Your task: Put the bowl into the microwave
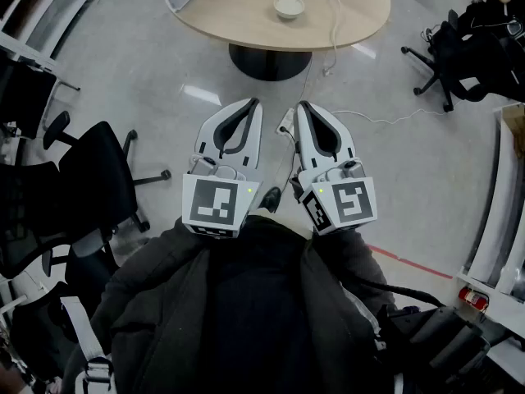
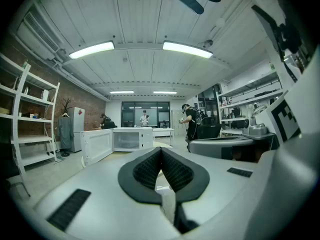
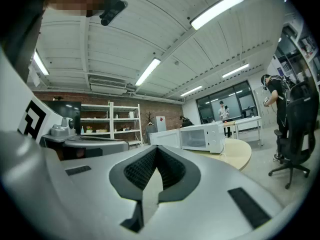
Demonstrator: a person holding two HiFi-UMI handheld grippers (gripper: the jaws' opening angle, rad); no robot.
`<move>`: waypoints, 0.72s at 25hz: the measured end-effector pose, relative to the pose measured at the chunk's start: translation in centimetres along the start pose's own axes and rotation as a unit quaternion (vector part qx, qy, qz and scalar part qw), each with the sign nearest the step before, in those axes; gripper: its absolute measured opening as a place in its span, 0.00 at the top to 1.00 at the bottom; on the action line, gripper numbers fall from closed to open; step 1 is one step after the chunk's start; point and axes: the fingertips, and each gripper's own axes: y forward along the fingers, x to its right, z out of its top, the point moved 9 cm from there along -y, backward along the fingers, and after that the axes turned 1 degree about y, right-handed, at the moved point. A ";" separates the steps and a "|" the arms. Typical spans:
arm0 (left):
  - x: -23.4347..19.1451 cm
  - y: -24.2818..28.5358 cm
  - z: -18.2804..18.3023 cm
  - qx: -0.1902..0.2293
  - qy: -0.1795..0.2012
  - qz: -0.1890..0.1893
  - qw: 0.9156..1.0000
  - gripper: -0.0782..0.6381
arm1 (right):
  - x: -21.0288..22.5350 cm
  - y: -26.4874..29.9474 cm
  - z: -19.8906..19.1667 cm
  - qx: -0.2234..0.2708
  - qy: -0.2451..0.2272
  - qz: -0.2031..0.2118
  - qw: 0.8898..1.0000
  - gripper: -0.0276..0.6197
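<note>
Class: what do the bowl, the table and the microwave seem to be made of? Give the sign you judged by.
Bowl: probably glazed ceramic, possibly plastic. It is plain white with a smooth rim.
Table: wood or wood-look laminate, matt. The top is an even pale tan on a dark base.
Microwave: likely painted metal. It has flat white panels with crisp edges.

Open-plan office used as a lab workspace

Black swivel chairs (image 1: 90, 171) stand on a polished grey floor (image 1: 164, 80) marked with a red tape line (image 1: 410, 263). White shelving racks (image 2: 35, 138) line a brick wall (image 2: 92, 106), and long strip lights (image 2: 187, 49) cross the panelled ceiling. A microwave (image 2: 127, 138) sits on a round wooden table (image 1: 246, 15) before a glazed partition (image 2: 145, 113), with people standing nearby.
</note>
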 end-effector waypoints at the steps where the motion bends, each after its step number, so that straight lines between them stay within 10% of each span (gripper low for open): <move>1: 0.0 -0.1 -0.1 -0.003 0.003 -0.002 1.000 0.88 | -0.1 0.0 0.0 0.000 0.000 0.000 1.000 0.95; 18: 1.0 1.0 0.0 -0.024 0.013 0.005 1.000 0.88 | 1.3 0.2 -0.4 0.003 0.023 0.013 1.000 0.95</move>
